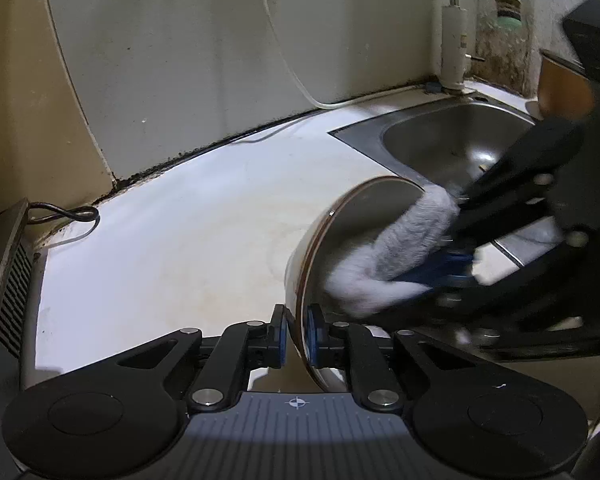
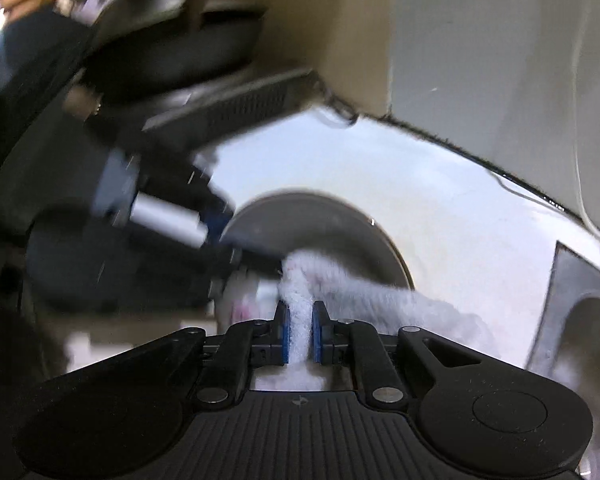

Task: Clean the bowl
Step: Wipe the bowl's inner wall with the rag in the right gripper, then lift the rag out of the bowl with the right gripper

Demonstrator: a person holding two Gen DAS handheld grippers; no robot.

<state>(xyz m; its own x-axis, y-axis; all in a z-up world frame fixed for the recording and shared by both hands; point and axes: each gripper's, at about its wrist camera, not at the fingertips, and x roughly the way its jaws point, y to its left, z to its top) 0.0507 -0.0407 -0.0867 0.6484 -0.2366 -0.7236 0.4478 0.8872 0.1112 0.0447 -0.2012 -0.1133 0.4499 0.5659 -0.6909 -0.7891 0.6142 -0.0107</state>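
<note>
A white bowl [image 1: 300, 276] with a brown rim is held on its side above the counter. My left gripper [image 1: 297, 334] is shut on its rim. My right gripper [image 2: 299, 334] is shut on a grey-white fluffy cloth [image 2: 300, 312]. In the left wrist view the cloth [image 1: 392, 252] is pressed inside the bowl, with the right gripper [image 1: 456, 256] reaching in from the right. In the right wrist view the bowl's inside [image 2: 320, 224] faces me, and the left gripper [image 2: 216, 224] shows blurred at its left rim.
A white stained countertop [image 1: 172, 248] runs to a steel sink [image 1: 452, 140] at the right. A grey tap base [image 1: 454, 52] stands behind the sink. A dark vented appliance [image 1: 8, 280] sits at the left edge. A brown cup [image 1: 564, 88] stands far right.
</note>
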